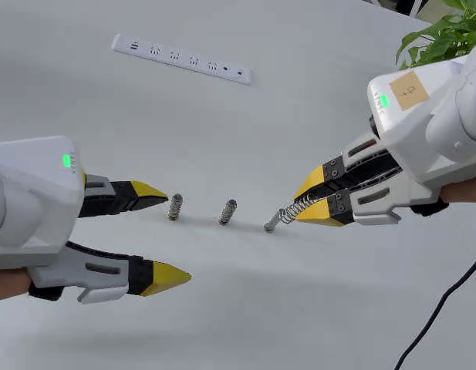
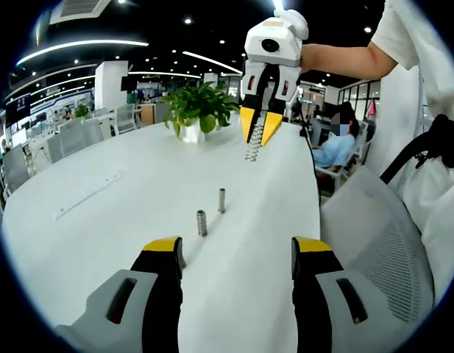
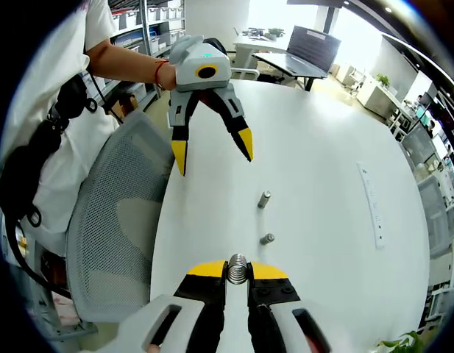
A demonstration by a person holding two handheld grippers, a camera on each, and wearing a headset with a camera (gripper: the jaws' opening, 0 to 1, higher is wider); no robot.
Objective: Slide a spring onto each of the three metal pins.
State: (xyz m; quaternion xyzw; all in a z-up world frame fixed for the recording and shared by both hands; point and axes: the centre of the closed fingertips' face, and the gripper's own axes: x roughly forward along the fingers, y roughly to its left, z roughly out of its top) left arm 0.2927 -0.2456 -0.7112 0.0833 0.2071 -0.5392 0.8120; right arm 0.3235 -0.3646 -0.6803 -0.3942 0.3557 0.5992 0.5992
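A white table [image 1: 245, 116] is seen from above in the head view. A white power strip [image 1: 181, 58] lies at 11 o'clock, a leafy green plant [image 1: 442, 35] shows at 1 o'clock, and a black cable [image 1: 442, 312] curves in at 5 o'clock. At 9 o'clock is the left gripper [image 1: 164, 233], its yellow-tipped claw spread wide apart with nothing between the tips, hovering just beside the row of pins. Three short metal pins stand in a line across the middle of the table. The first pin [image 1: 175, 206], nearest the left gripper, has a coil around it, and so does the second pin [image 1: 227, 212] at the centre. The third pin [image 1: 271, 225] sits just toward 3 o'clock of them. From 3 o'clock the right gripper [image 1: 307, 202] reaches in, its claw clamped on a spring [image 1: 294, 209] that slants down toward 8 o'clock. The lower end of the spring meets the top of the third pin; whether it has slid over the pin cannot be told. In the right gripper view the spring sits end-on between the closed tips at 6 o'clock.
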